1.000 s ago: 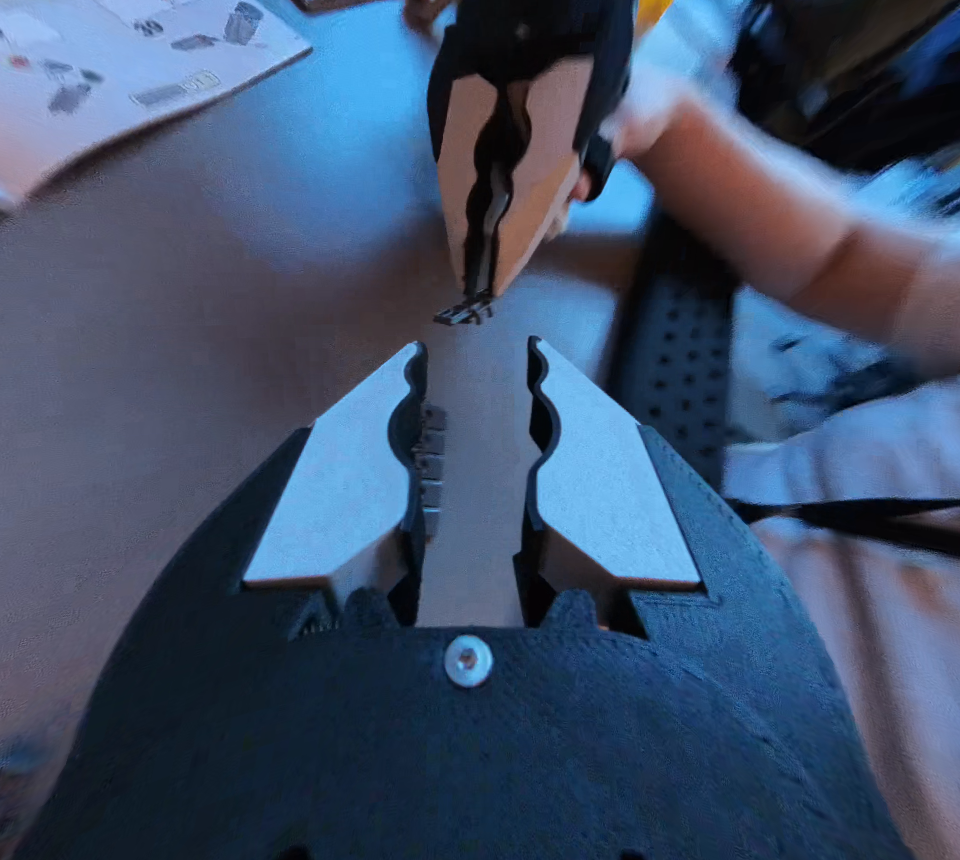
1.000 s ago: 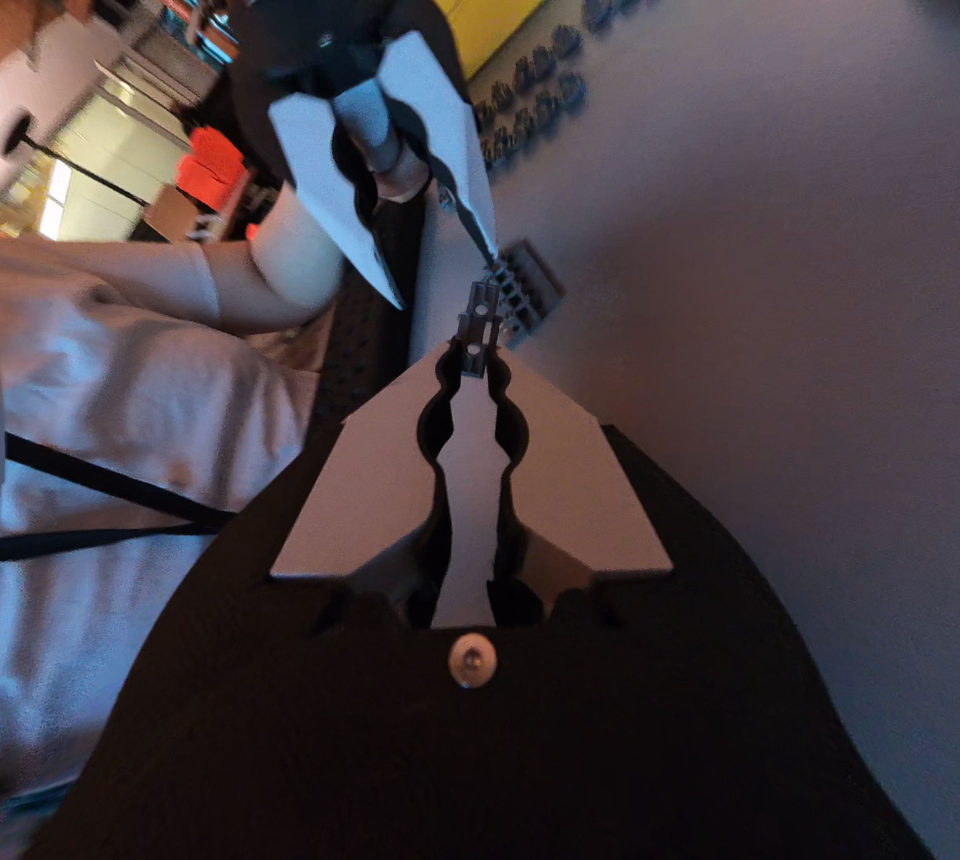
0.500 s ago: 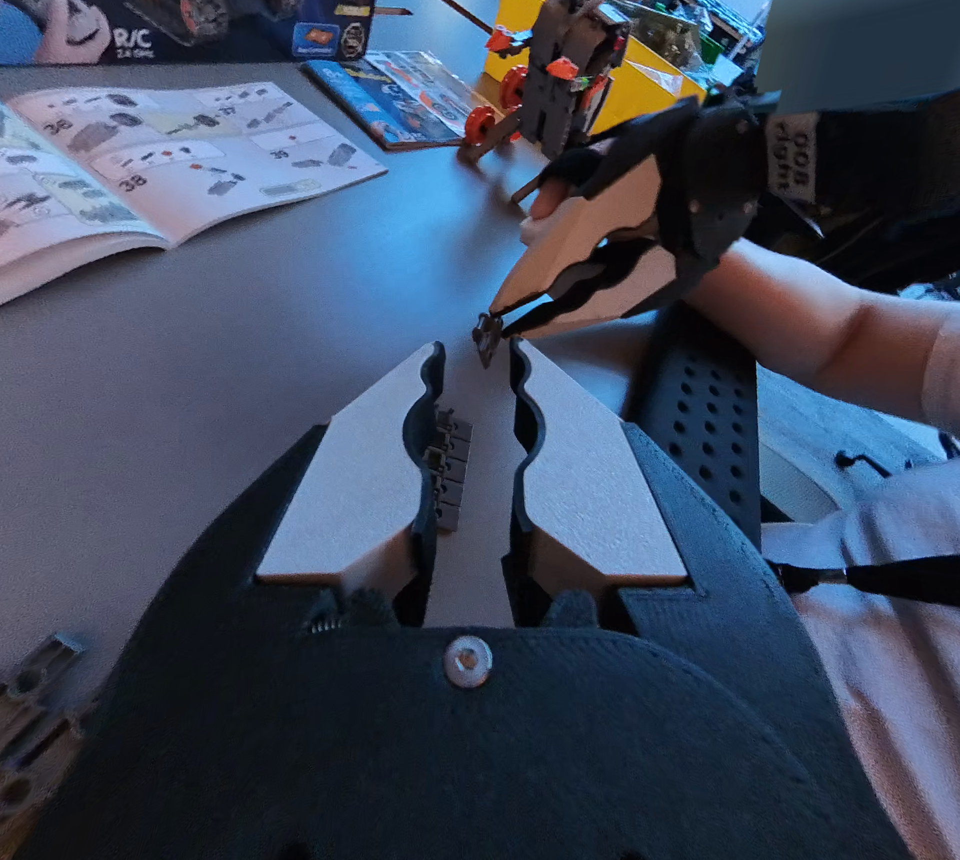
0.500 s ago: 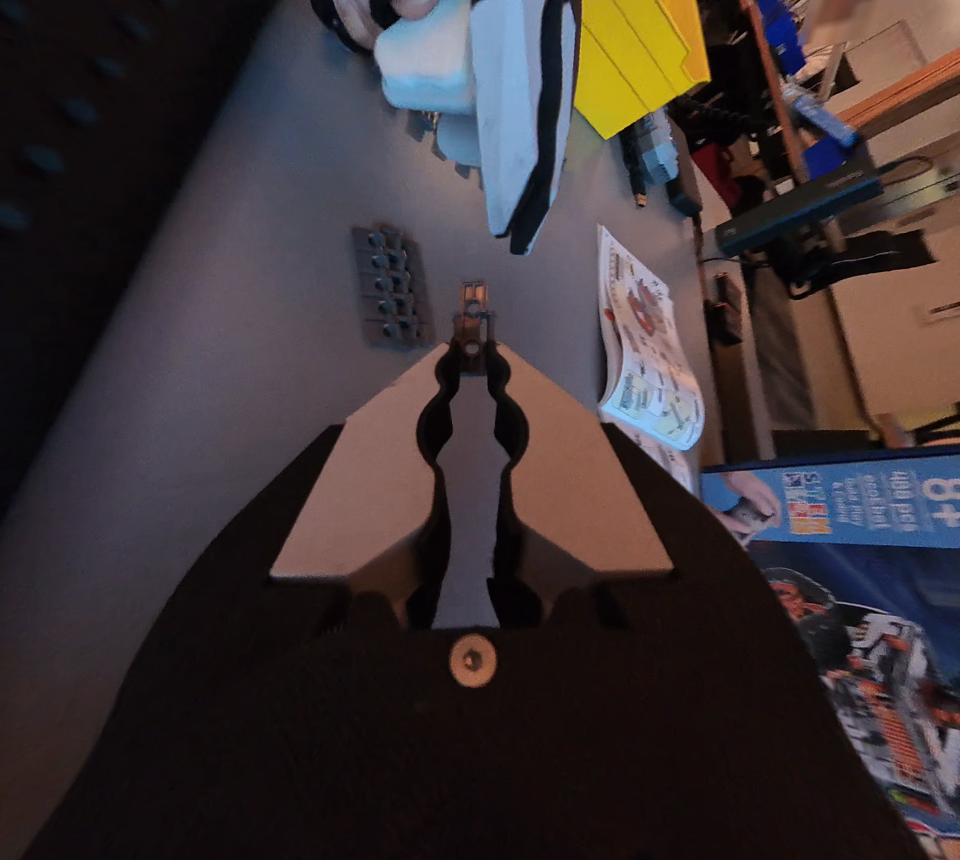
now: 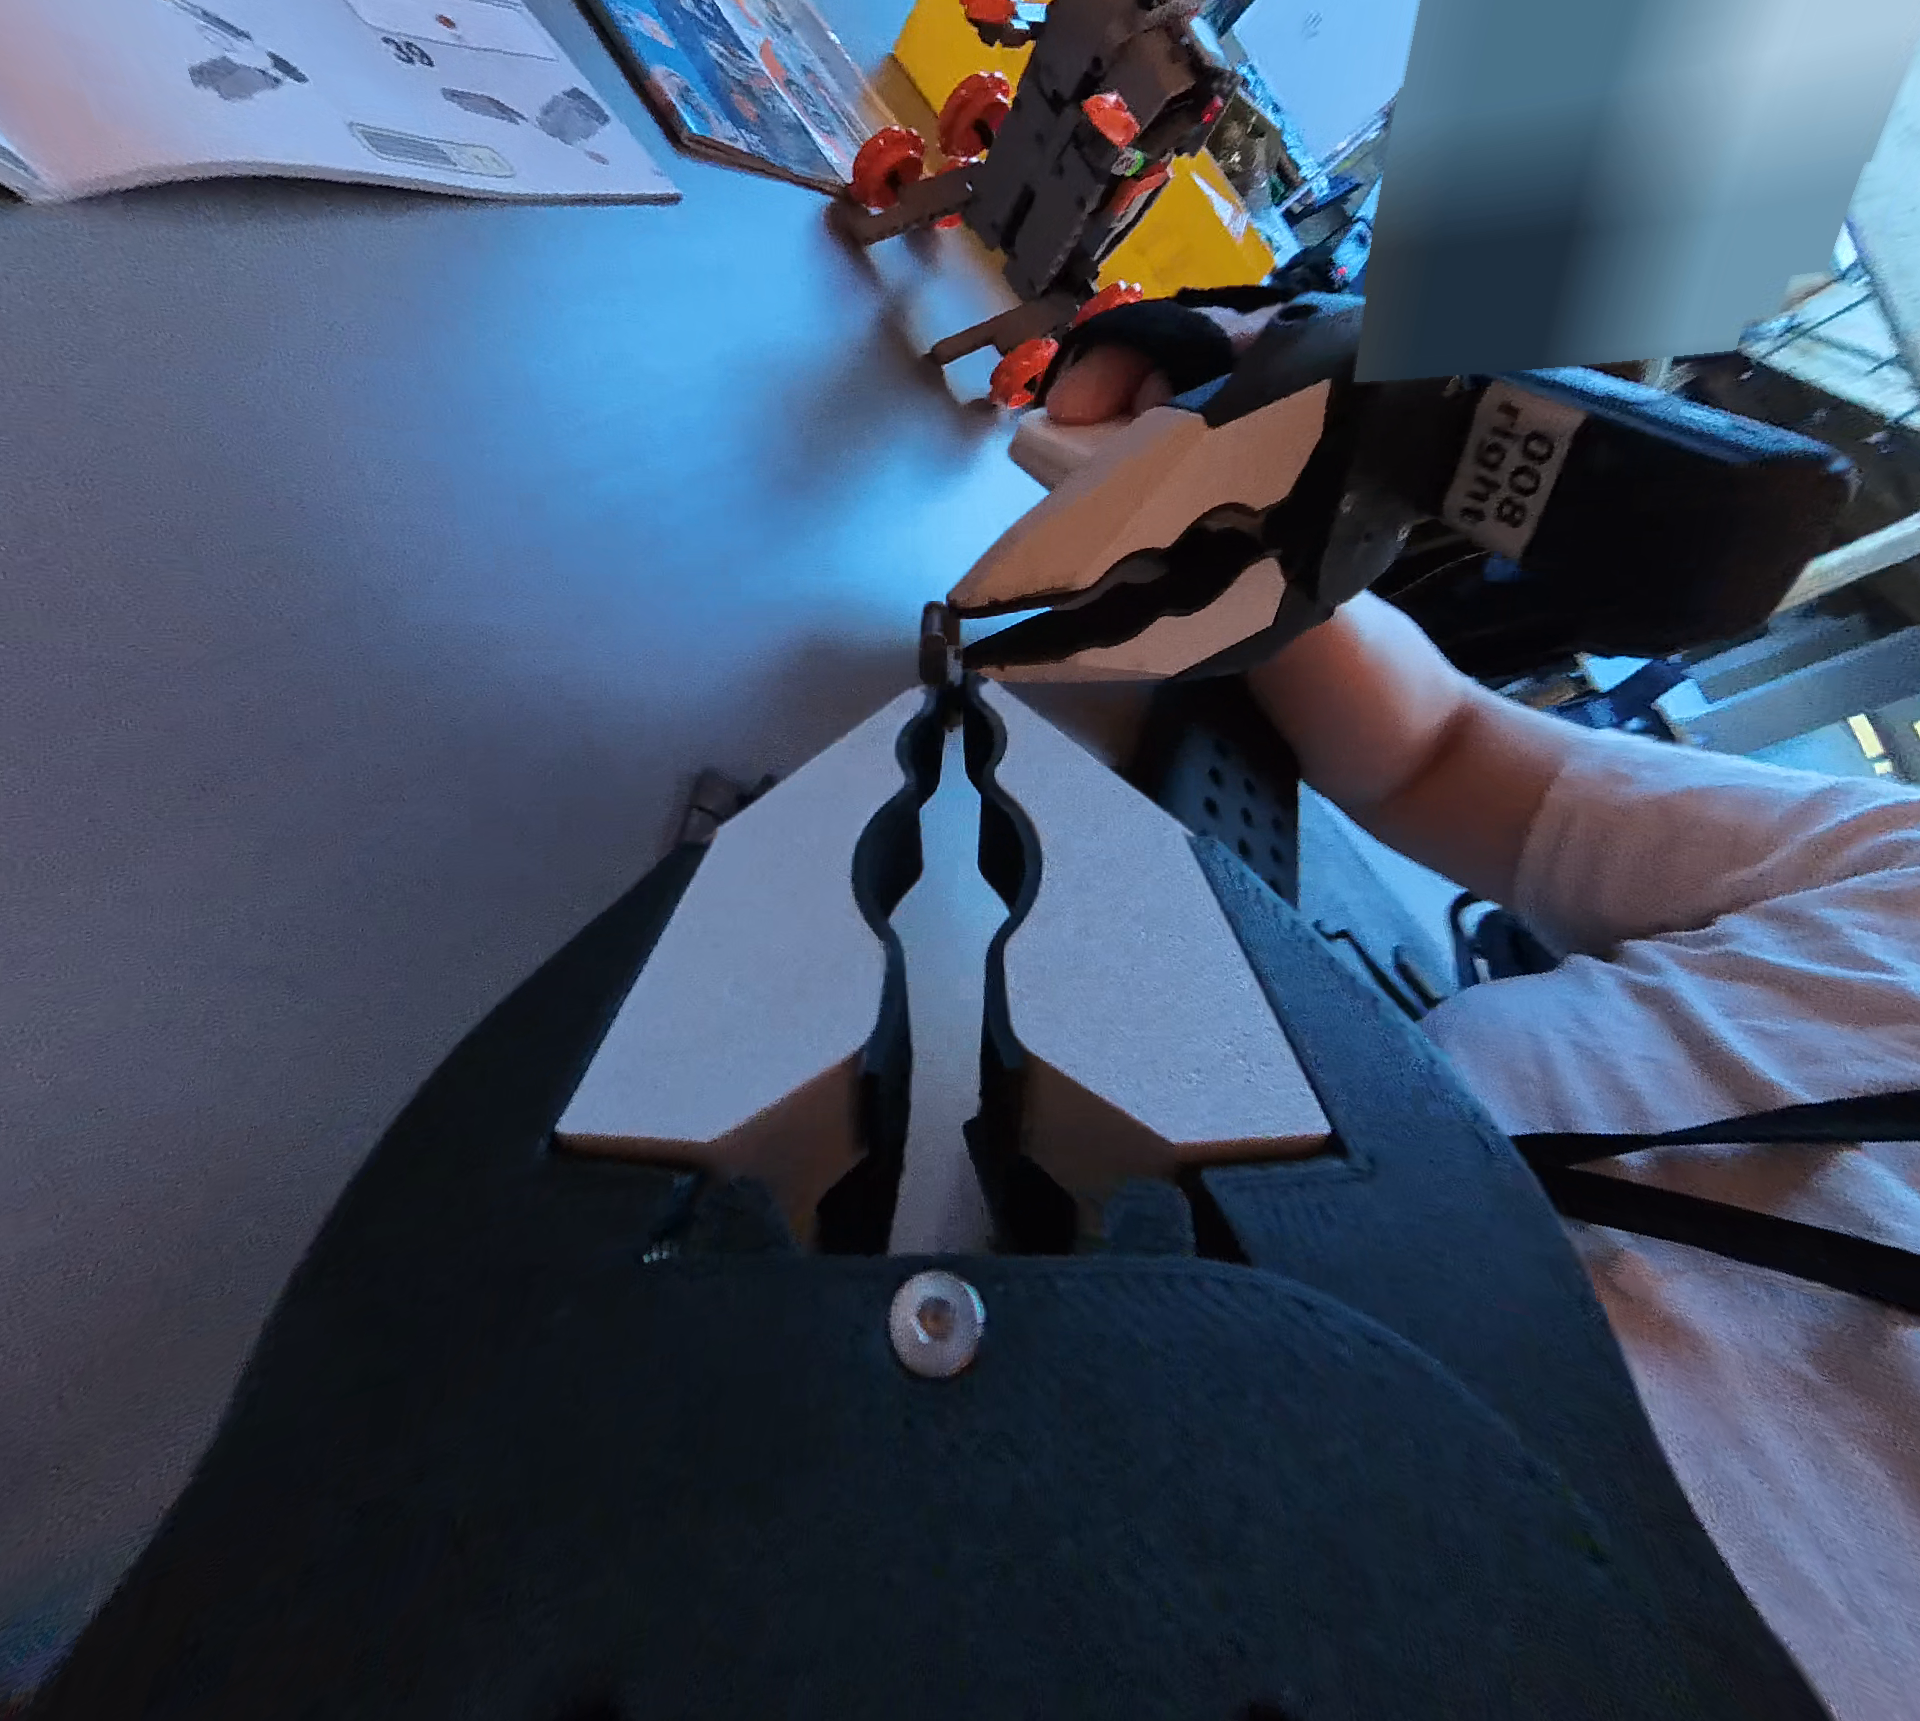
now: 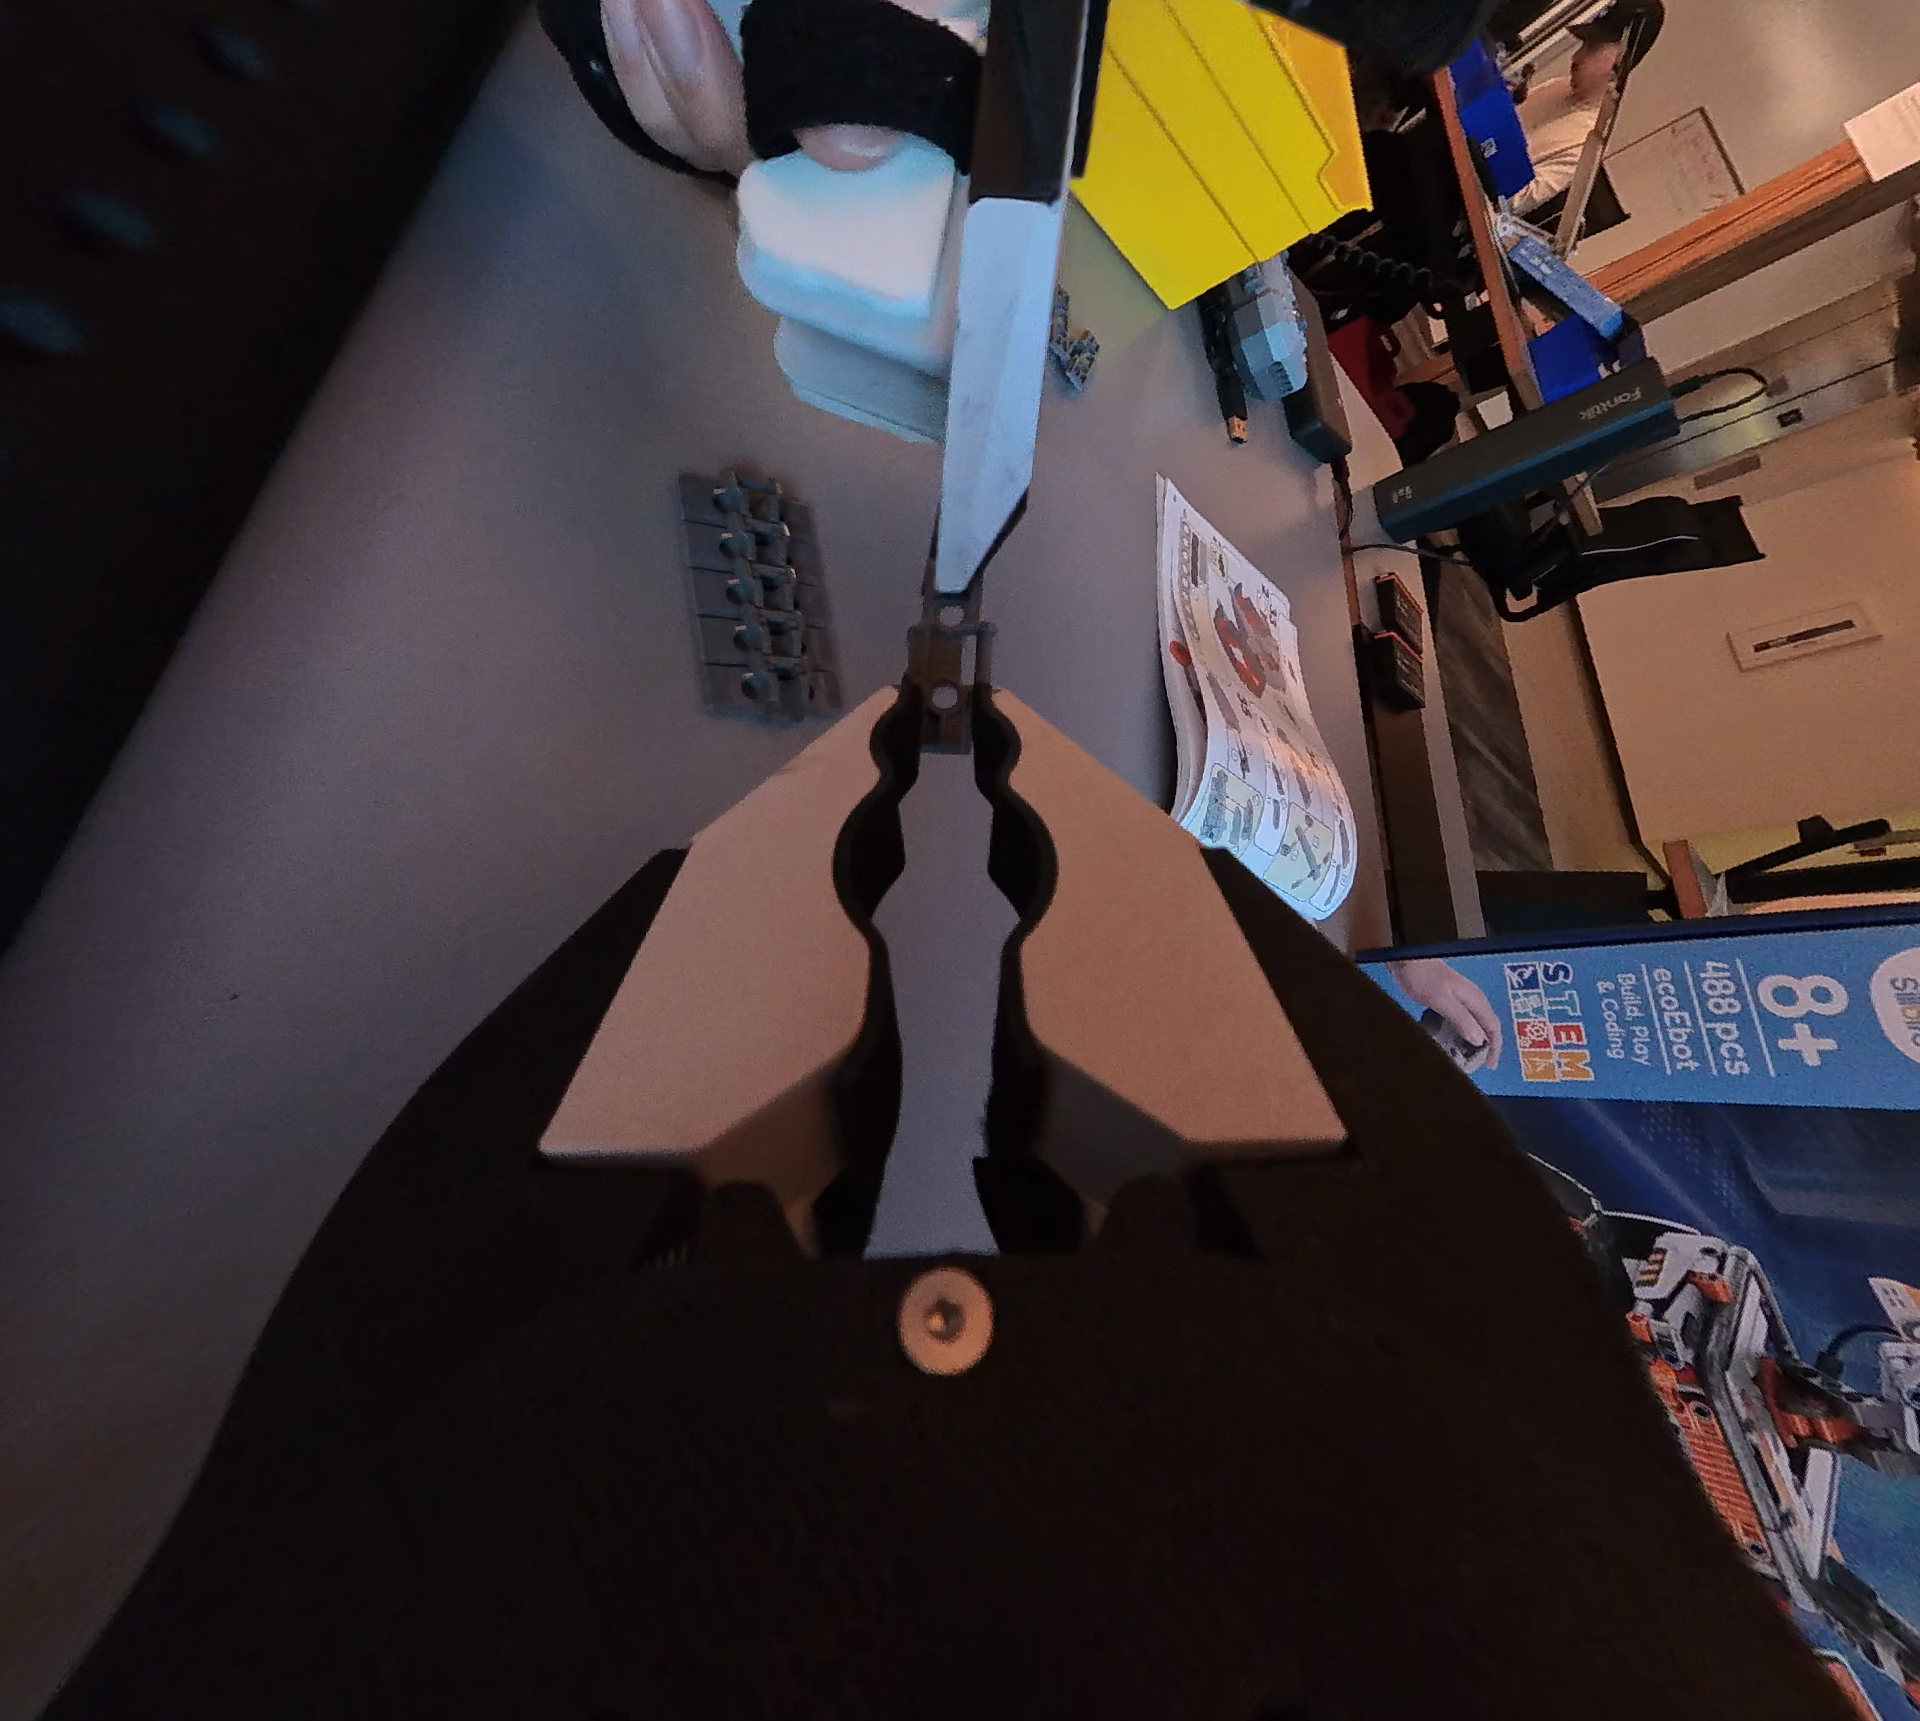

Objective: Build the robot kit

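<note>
Left hand-held gripper [image 5: 943, 697]: closed down to a sliver, tips pinching one end of small dark grey plastic link piece [image 6: 943, 695]. Right hand-held gripper [image 6: 945, 715]: likewise nearly shut, clamped on the other end of the same part or of a second link mated to it; cannot tell which. Piece held in the air above grey matte counter [image 5: 416, 476], between the two tip pairs meeting nose to nose.

Risks, judged from the grip:
- Bite at extreme tips only, on hard smooth plastic. Slight twist or uneven pull likely to pop the piece out.
- Tips almost touching; any sideways push likely to lever the link free or jam tip against tip.
- Drop would land near flat dark grey strip of joined track links [image 6: 756, 596] lying just left of the tips, easy to confuse.

Materials, left to right in right wrist view: black perforated panel [image 6: 156, 113] past counter edge; ribbed studded track strip; pale flat gripper fingers [image 6: 717, 965] with wavy black inner edges, textured black printed body; glossy yellow plastic bins [image 6: 1195, 144]; curled paper instruction booklet [image 6: 1247, 705]; blue printed cardboard box [image 6: 1662, 1027].

In left wrist view: dark brick-built model with orange wheels [image 5: 1060, 123], well apart.
</note>
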